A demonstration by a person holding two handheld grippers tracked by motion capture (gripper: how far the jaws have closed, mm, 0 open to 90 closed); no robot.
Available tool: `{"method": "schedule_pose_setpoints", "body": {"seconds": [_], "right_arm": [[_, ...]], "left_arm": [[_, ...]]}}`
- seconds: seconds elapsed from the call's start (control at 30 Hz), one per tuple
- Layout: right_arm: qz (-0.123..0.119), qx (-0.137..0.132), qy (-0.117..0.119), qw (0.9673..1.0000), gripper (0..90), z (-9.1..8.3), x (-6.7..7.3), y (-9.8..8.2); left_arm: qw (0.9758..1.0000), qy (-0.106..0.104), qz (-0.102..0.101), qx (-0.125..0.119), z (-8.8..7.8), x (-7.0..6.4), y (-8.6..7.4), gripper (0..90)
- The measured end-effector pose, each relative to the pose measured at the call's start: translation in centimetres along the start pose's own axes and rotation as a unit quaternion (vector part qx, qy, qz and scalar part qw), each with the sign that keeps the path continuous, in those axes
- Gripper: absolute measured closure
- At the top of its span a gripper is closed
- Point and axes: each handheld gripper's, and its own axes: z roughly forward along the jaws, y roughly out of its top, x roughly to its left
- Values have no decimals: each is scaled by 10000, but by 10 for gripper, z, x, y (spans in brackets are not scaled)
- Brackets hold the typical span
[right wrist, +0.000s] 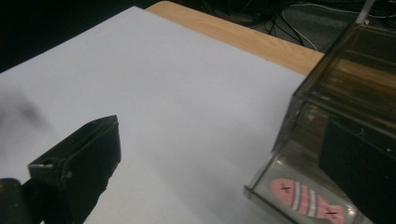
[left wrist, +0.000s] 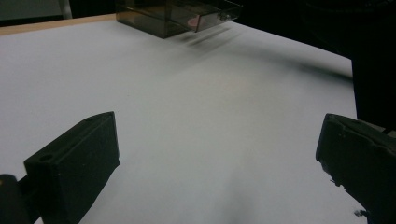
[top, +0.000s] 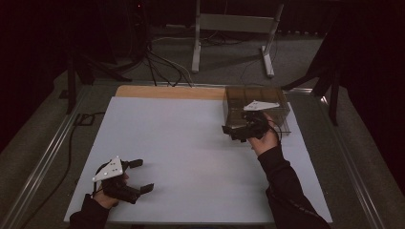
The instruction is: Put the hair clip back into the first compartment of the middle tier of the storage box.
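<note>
Two sets of jaws are standing wide and empty as you are hovering your right gripper beside the smoky box's open drawer, its pink fish seemingly awaiting pickup, while your left gripper is idling on the worktop.

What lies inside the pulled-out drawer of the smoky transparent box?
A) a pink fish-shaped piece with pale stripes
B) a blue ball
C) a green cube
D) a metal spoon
A: in the right gripper view the open drawer of the smoky box holds a pink fish-shaped piece with pale stripes and small black marks.
</note>
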Motion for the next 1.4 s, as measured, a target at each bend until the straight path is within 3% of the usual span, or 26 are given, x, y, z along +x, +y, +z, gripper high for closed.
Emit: {"method": "schedule_pose_setpoints", "body": {"seconds": [0.37,0.93,1.4], "right_arm": [[-137,94,293,9994,0,9,19,-25],[-233,115,692,9973,0,17,27,-70],[-435,242,946,9943,0,14,36,-92]], "left_arm": [[10000,6,9,23,0,0,0,4],[10000,2,2,6,-1,0,-1,4],[10000,-10,2,6,-1,0,-1,4]]}}
